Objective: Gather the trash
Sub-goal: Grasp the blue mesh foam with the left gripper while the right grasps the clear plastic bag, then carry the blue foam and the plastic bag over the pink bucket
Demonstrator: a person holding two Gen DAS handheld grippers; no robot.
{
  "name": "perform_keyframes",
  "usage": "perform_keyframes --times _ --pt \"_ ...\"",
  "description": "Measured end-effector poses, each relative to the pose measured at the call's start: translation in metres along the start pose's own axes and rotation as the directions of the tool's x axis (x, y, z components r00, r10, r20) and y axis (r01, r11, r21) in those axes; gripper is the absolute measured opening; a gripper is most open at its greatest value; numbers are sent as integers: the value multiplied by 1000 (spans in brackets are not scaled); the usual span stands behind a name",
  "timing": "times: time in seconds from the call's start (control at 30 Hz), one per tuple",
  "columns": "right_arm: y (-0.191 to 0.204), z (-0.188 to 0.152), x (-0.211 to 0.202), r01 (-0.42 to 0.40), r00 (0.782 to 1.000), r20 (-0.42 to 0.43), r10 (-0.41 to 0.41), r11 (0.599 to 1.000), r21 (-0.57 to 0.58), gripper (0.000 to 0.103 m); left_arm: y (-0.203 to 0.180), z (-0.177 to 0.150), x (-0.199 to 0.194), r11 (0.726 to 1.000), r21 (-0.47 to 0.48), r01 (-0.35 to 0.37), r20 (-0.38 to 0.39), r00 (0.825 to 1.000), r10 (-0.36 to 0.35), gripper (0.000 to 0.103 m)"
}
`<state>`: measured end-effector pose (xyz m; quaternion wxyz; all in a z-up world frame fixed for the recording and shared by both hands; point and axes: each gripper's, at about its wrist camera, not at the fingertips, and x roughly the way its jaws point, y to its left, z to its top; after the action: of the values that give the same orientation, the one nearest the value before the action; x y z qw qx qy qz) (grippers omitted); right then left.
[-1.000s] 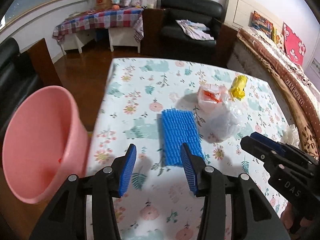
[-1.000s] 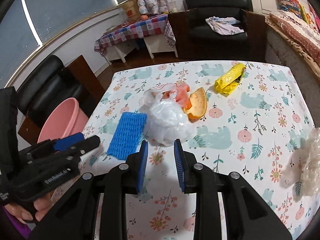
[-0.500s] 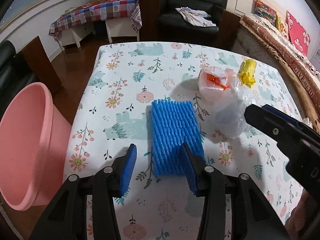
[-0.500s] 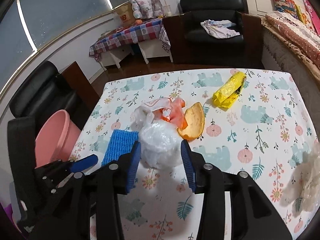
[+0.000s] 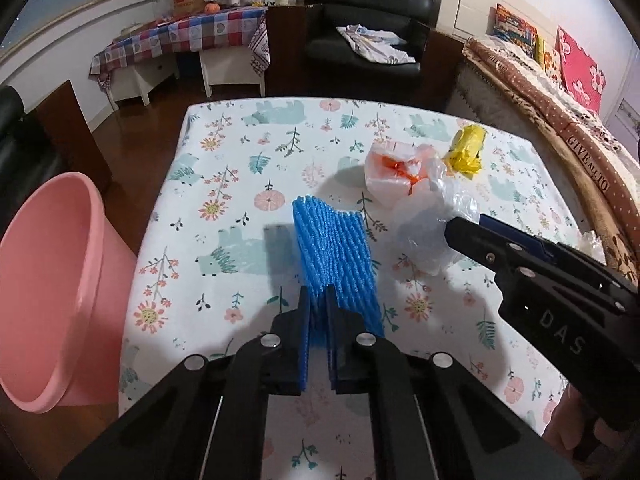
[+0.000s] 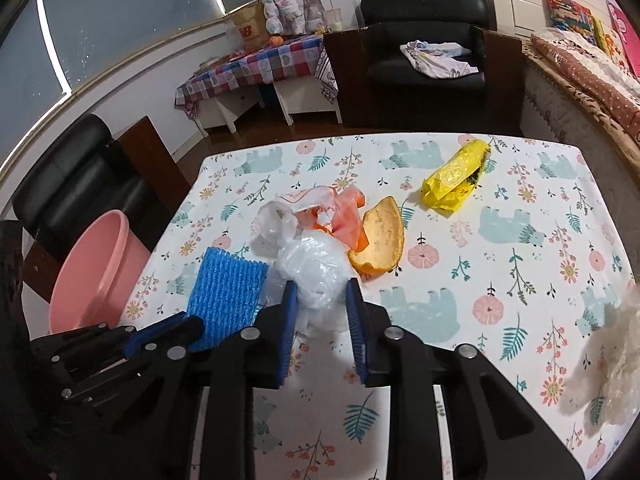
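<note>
Left wrist view shows my left gripper [image 5: 318, 312] clamped tight on the near end of the blue foam net [image 5: 334, 256], whose far end stands raised off the floral tablecloth [image 5: 240, 168]. My right gripper [image 6: 320, 304] has its jaws closing around the crumpled clear plastic bag [image 6: 314, 272], which sits between the blue pads; they appear to touch its sides, though I cannot tell how firmly. Just behind that bag lie a white and orange plastic bag [image 6: 320, 212] and an orange peel [image 6: 382, 236], the peel touching the orange bag. A yellow wrapper [image 6: 456, 176] rests apart, toward the far right of the table. A pink bucket [image 5: 52, 288] stands off the table's left edge, beside my left gripper. More clear plastic [image 6: 616, 368] lies at the right edge.
</note>
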<state>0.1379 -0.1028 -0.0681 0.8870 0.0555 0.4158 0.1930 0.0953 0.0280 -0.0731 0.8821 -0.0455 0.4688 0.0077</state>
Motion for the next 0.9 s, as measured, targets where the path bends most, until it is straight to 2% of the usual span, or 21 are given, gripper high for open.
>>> perform_keyframes --times 0.33,0.6,0.9 --pt "15 -1 -30 -44 998 38 45 999 -12 24 12 -5 -43 998 -41 -39 73 996 42 6" --pt "50 -3 -40 -91 995 35 94 993 -73 24 36 -14 -72 993 -96 -74 102 991 84 6" --pt "99 -4 -38 -150 988 8 153 976 -155 24 81 -26 -99 975 -182 -126 120 981 150 6"
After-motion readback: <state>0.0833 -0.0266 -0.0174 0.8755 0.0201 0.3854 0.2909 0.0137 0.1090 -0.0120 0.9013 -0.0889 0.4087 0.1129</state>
